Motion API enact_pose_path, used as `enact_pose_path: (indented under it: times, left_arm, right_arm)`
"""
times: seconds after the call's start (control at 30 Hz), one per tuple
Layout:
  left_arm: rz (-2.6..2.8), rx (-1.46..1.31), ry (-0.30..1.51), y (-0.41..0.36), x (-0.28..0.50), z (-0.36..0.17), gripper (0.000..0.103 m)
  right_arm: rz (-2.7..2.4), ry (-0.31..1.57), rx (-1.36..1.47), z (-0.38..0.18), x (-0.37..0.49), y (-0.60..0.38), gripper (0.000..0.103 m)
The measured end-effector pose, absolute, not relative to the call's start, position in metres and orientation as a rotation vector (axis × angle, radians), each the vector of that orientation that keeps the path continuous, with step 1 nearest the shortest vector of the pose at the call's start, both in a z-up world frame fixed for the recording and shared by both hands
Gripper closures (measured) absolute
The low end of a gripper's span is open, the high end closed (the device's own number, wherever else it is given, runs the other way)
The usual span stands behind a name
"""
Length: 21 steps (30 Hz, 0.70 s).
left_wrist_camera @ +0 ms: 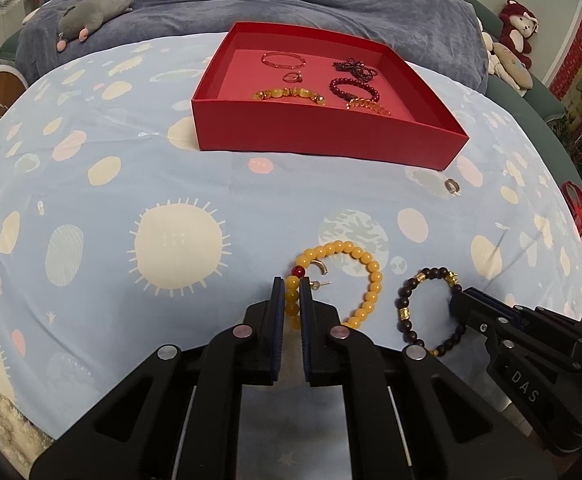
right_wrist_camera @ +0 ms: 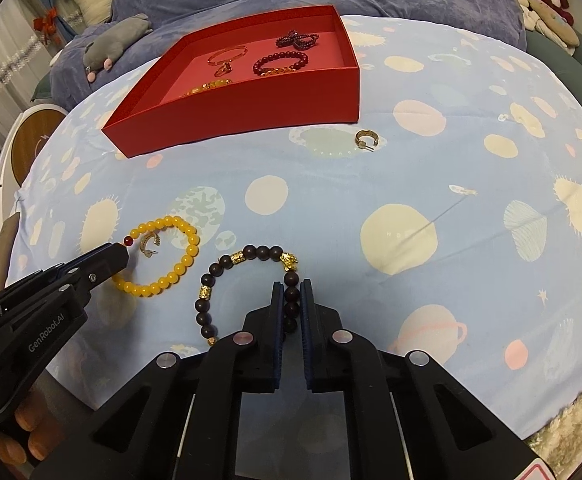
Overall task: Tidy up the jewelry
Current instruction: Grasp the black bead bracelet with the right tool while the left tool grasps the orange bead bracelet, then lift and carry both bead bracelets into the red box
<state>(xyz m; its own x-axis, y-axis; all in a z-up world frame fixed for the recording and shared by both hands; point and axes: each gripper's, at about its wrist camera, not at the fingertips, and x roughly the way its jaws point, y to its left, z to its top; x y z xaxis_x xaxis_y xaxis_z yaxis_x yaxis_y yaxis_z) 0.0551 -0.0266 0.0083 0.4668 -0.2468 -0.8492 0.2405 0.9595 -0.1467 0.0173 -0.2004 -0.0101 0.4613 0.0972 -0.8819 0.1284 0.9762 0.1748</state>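
The left gripper (left_wrist_camera: 292,292) was closed on the yellow bead bracelet (left_wrist_camera: 365,276), lying on the planet-print sheet (left_wrist_camera: 131,184). The right gripper (right_wrist_camera: 291,296) was clamped on the dark bead bracelet (right_wrist_camera: 251,258). A gold hoop earring (right_wrist_camera: 366,138) lay near the red box (right_wrist_camera: 251,104), apparently apart from it.

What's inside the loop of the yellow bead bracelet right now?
Inside the yellow bead bracelet lies a small gold hoop earring with its post, on the bedsheet. The left gripper pinches the loop's left side, so its fingers cover some beads there.
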Motion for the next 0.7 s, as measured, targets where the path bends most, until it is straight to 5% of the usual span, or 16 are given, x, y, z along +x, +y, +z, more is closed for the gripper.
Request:
enact_pose_path:
  times: [0.7]
  left_arm:
    - [-0.414, -0.098, 0.954, -0.046, 0.058, 0.087, 0.096]
  right_arm:
    - [0.004, 0.952, 0.326, 0.053, 0.015, -0.219, 0.095]
